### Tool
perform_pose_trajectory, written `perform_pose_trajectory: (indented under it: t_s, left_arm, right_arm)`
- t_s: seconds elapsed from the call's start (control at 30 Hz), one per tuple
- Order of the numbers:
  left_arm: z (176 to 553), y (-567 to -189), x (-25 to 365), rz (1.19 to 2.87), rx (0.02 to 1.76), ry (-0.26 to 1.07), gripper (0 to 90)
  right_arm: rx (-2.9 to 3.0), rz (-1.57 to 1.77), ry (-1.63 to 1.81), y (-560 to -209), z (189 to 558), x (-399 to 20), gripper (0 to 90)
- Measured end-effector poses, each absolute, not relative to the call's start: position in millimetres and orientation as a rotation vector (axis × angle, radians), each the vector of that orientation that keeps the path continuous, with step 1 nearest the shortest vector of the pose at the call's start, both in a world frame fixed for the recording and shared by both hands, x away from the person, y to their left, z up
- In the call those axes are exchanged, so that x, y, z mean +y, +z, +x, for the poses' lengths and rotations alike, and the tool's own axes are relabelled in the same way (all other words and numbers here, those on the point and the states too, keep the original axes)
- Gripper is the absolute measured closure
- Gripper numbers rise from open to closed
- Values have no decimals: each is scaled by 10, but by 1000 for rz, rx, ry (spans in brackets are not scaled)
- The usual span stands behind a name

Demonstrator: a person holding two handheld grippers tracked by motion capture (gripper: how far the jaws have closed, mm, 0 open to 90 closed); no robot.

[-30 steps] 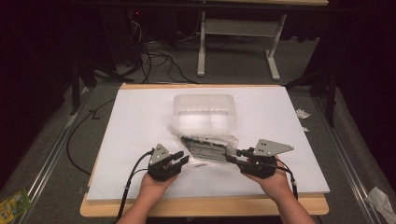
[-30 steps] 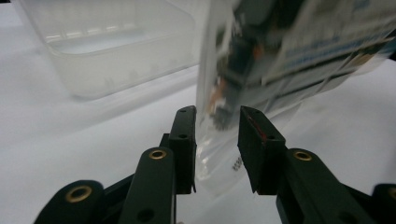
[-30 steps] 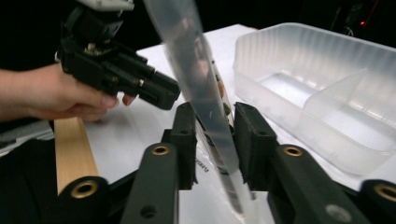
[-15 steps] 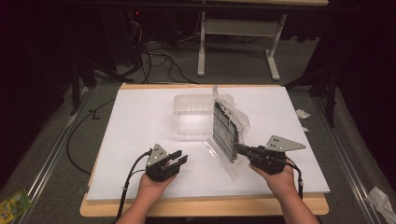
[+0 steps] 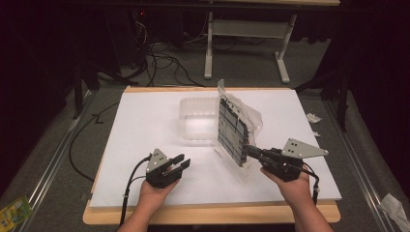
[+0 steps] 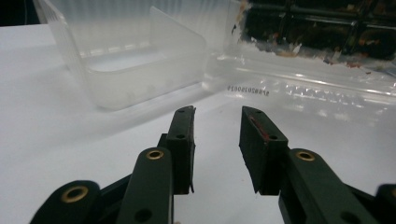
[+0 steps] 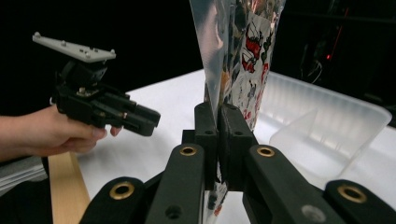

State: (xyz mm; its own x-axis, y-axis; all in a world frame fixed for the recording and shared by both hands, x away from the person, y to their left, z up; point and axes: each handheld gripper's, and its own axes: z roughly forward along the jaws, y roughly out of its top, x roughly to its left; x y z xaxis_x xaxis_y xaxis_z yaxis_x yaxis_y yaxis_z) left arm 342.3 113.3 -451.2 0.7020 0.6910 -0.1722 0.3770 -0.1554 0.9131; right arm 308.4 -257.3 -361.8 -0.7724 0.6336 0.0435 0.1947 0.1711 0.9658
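A clear plastic clamshell pack (image 5: 233,126) with dark gridded contents stands tilted up on its edge, right of centre on the white table top (image 5: 140,130). My right gripper (image 5: 246,151) is shut on its lower near corner; in the right gripper view the jaws (image 7: 218,116) pinch the pack's thin rim (image 7: 238,42). My left gripper (image 5: 183,163) stays low at the front left, open, nothing between its jaws (image 6: 217,122), well clear of the pack (image 6: 317,60). A translucent plastic tub (image 5: 198,121) sits just behind and left of the pack.
The tub (image 6: 130,70) has an inner divider and lies straight ahead of the left gripper. The white top rests on a wooden board whose edge (image 5: 208,215) runs along the front. Cables (image 5: 159,58) and a desk frame (image 5: 246,43) lie on the floor beyond.
The pack lay flat in front of the tub between both grippers; it now stands on edge, swung up to the right by the right gripper. The left gripper has drawn back from it.
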Motion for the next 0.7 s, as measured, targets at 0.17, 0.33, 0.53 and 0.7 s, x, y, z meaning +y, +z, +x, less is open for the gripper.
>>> perform_pose_trajectory:
  t_s: [0.17, 0.33, 0.53, 0.7]
  left_arm:
    - [3410, -4473, 1219, 1763, 855, 354, 656]
    - [3403, -4439, 1282, 1741, 861, 361, 654]
    - [3376, -4432, 1270, 1749, 853, 360, 652]
    - [3363, -4444, 1244, 1764, 842, 353, 652]
  right_arm:
    - [2036, 767, 1660, -3437, 3162, -2531, 888]
    - [2025, 745, 1637, -3212, 3397, -2411, 889]
    - [2042, 741, 1614, -3160, 3795, -2202, 889]
    - [2061, 749, 1595, -3222, 4102, -2040, 889]
